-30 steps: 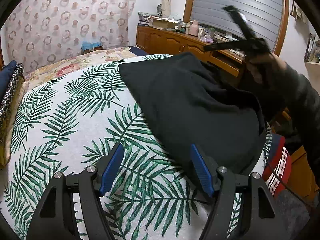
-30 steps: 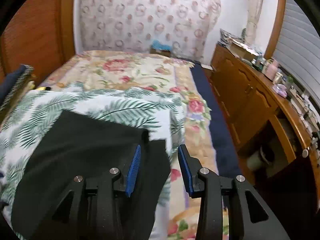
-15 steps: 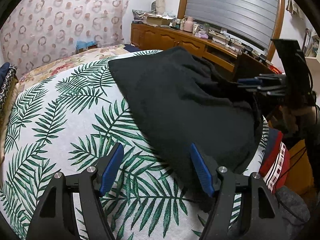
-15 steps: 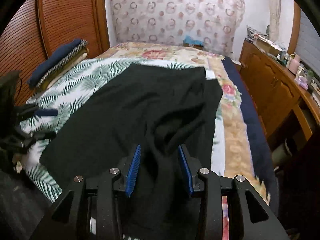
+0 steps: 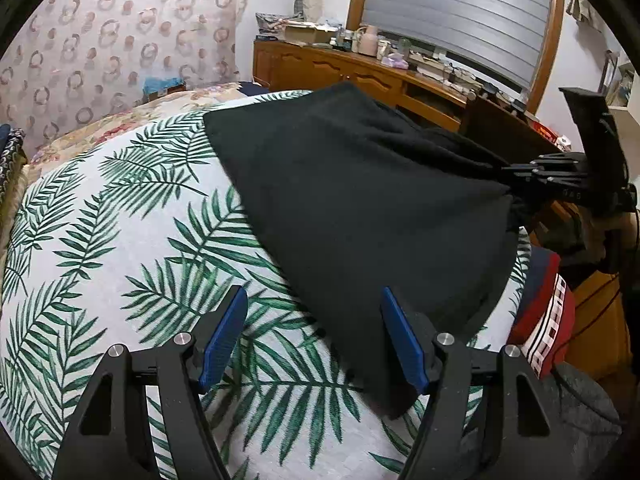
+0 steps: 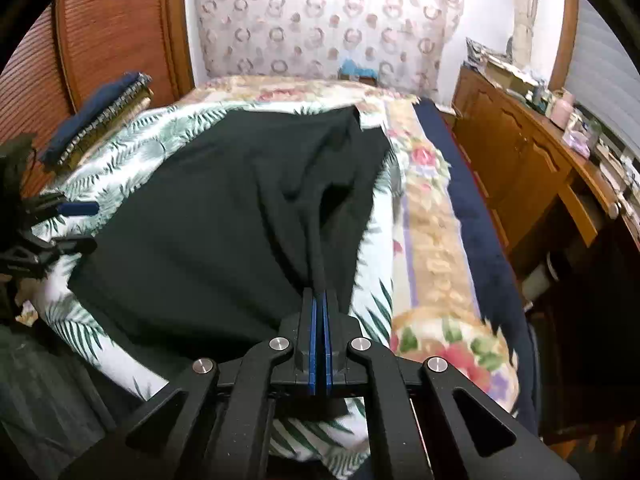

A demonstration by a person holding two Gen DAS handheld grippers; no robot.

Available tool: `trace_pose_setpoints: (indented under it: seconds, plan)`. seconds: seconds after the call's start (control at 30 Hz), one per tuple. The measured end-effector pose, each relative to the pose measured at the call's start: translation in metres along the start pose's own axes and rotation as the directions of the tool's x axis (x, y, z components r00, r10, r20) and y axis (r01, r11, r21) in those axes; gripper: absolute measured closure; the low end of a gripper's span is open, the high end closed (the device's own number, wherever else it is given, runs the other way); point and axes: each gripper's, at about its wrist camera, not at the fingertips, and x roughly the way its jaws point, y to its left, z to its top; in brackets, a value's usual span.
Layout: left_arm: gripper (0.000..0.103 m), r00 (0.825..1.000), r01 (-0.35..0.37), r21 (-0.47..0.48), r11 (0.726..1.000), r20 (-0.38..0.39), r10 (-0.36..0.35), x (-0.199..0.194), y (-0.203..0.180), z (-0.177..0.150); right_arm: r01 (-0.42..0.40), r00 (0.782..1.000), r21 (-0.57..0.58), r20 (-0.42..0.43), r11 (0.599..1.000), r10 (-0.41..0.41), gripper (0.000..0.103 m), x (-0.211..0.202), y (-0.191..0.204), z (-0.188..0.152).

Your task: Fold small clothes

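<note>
A black garment [image 5: 360,200] lies spread on the palm-leaf sheet [image 5: 120,240] of a bed; it also shows in the right wrist view [image 6: 224,216]. My left gripper [image 5: 314,336] is open above the sheet, its right finger over the garment's near corner. My right gripper [image 6: 319,300] is shut on a bunched edge of the garment, which runs up taut from its blue pads. The right gripper also shows in the left wrist view [image 5: 516,172], pinching the cloth at the bed's right side. The left gripper shows at the left edge of the right wrist view [image 6: 72,224].
A wooden sideboard [image 5: 352,76] with clutter stands along the window wall; it also shows in the right wrist view [image 6: 532,168]. Folded dark textiles [image 6: 96,116] are stacked at the bed's far left by a wooden panel. A red patterned cloth [image 5: 544,320] hangs at the bed's right edge.
My right gripper has come down onto the garment's edge and shut on it, pulling the cloth into a taut ridge. My left gripper has stayed open and barely moved.
</note>
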Motion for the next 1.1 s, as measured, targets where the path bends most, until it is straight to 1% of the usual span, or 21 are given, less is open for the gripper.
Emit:
trace_pose_setpoints:
  seconds: [0.1, 0.2, 0.37, 0.4, 0.47, 0.5, 0.57, 0.6, 0.63, 0.67, 0.7, 0.73, 0.83, 0.9, 0.93, 1.0, 1.07, 1.1]
  plan:
    - [0.033, 1.000, 0.010, 0.002, 1.000, -0.011, -0.010, 0.001, -0.003, -0.002, 0.012, 0.999, -0.001, -0.033, 1.000, -0.012, 0.101, 0.008, 0.004, -0.001]
    - [0.033, 1.000, 0.011, 0.006, 1.000, -0.020, -0.011, 0.001, -0.006, -0.004, 0.029, 0.999, 0.014, -0.024, 0.999, -0.029, 0.101, 0.006, 0.003, 0.002]
    - [0.033, 1.000, 0.016, 0.009, 1.000, -0.024, -0.016, 0.000, -0.008, -0.006, 0.022, 1.000, 0.034, 0.002, 0.999, -0.022, 0.100, 0.005, 0.005, 0.005]
    - [0.033, 1.000, 0.017, 0.010, 1.000, -0.025, -0.016, 0.000, -0.009, -0.007, 0.022, 1.000, 0.036, 0.002, 0.999, -0.022, 0.097, 0.007, 0.006, 0.001]
    - [0.033, 0.999, 0.021, 0.011, 1.000, -0.030, -0.021, 0.000, -0.010, -0.007, 0.030, 1.000, 0.039, 0.005, 0.999, -0.030, 0.095, 0.010, 0.007, -0.005]
    - [0.033, 0.999, 0.026, 0.010, 1.000, -0.035, -0.025, 0.001, -0.010, -0.007, 0.035, 0.999, 0.039, 0.005, 0.999, -0.036, 0.092, 0.011, 0.004, -0.007]
    - [0.037, 0.999, 0.034, 0.012, 0.999, -0.041, -0.033, 0.002, -0.012, -0.008, 0.038, 0.999, 0.043, 0.008, 0.998, -0.038, 0.086, 0.014, 0.004, -0.008]
    - [0.043, 0.998, 0.041, 0.013, 0.999, -0.048, -0.041, 0.002, -0.014, -0.010, 0.040, 0.999, 0.044, 0.009, 0.998, -0.040, 0.081, 0.014, 0.004, -0.008]
    - [0.045, 0.998, 0.047, 0.013, 0.999, -0.054, -0.046, 0.003, -0.015, -0.010, 0.043, 0.999, 0.042, 0.010, 0.998, -0.043, 0.072, 0.014, 0.003, -0.007]
    - [0.046, 0.997, 0.054, 0.014, 0.998, -0.062, -0.053, 0.003, -0.017, -0.012, 0.044, 0.999, 0.041, 0.012, 0.998, -0.045, 0.066, 0.015, 0.004, -0.008]
    - [0.048, 0.997, 0.054, 0.017, 0.998, -0.060, -0.053, 0.003, -0.018, -0.013, 0.040, 0.999, 0.042, 0.013, 0.998, -0.041, 0.055, 0.016, 0.002, -0.008]
    - [0.049, 0.997, 0.054, 0.021, 0.998, -0.060, -0.053, 0.002, -0.019, -0.014, 0.035, 0.999, 0.045, 0.010, 0.998, -0.035, 0.049, 0.018, 0.001, -0.009]
    - [0.052, 0.996, 0.066, 0.016, 0.998, -0.062, -0.065, 0.000, -0.020, -0.017, 0.018, 1.000, 0.069, -0.022, 0.997, -0.017, 0.047, 0.030, -0.005, -0.018]
    - [0.053, 0.995, 0.075, 0.012, 0.997, -0.061, -0.074, -0.002, -0.020, -0.019, -0.014, 0.999, 0.094, -0.030, 0.995, 0.017, 0.047, 0.037, -0.009, -0.024]
    - [0.057, 0.995, 0.079, 0.012, 0.997, -0.062, -0.078, -0.002, -0.020, -0.019, -0.032, 0.999, 0.109, -0.026, 0.994, 0.035, 0.047, 0.039, -0.012, -0.026]
    - [0.061, 0.993, 0.098, 0.008, 0.995, -0.065, -0.097, -0.003, -0.021, -0.020, -0.061, 0.998, 0.118, -0.004, 0.991, 0.062, 0.047, 0.037, -0.014, -0.029]
    - [0.064, 0.993, 0.103, 0.008, 0.995, -0.067, -0.102, -0.003, -0.021, -0.021, -0.082, 0.997, 0.108, 0.001, 0.991, 0.082, 0.047, 0.035, -0.015, -0.030]
    - [0.069, 0.991, 0.115, 0.006, 0.993, -0.071, -0.114, -0.002, -0.022, -0.021, -0.086, 0.996, 0.097, 0.000, 0.992, 0.087, 0.047, 0.035, -0.014, -0.031]
